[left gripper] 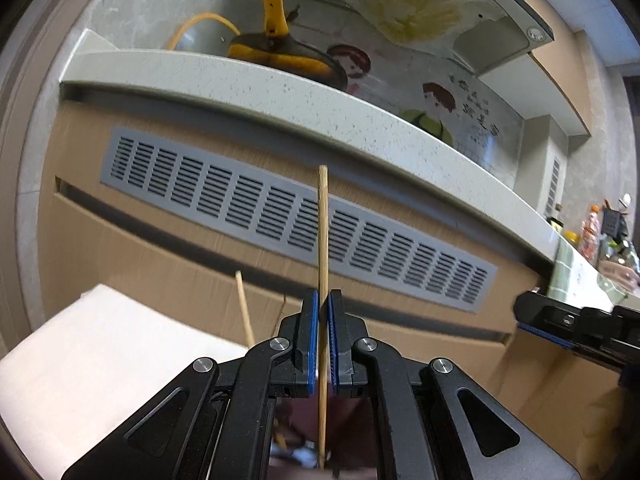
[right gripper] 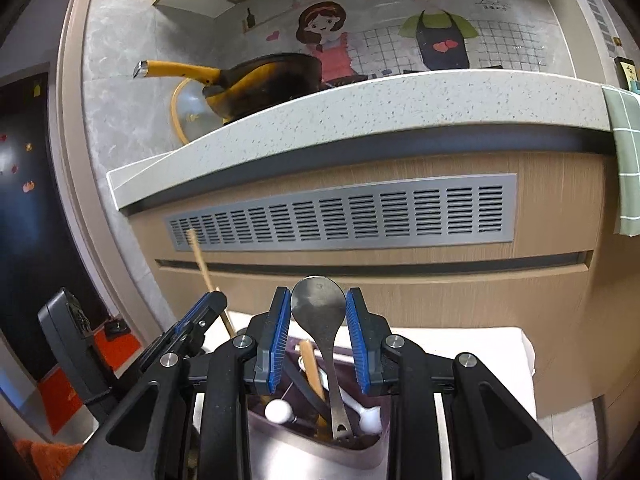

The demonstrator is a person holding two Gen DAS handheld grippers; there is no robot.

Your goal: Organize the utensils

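Note:
My left gripper (left gripper: 323,300) is shut on a wooden chopstick (left gripper: 322,240) that stands upright between its blue pads; it also shows in the right wrist view (right gripper: 204,264), at the left. A second chopstick (left gripper: 245,308) leans to its left. My right gripper (right gripper: 318,300) is open, its pads on either side of a metal spoon (right gripper: 319,312) that stands bowl-up in a purple utensil holder (right gripper: 320,446). The holder also contains a wooden utensil (right gripper: 312,372), white utensils (right gripper: 279,411) and a dark one. The right gripper shows at the right edge of the left wrist view (left gripper: 580,324).
A white surface (right gripper: 480,360) bears the holder. Behind it is a wooden cabinet with a grey vent grille (right gripper: 344,218) under a speckled counter (right gripper: 360,100). A yellow-handled wok (right gripper: 256,80) sits on the counter. A green cloth (right gripper: 628,160) hangs at the right.

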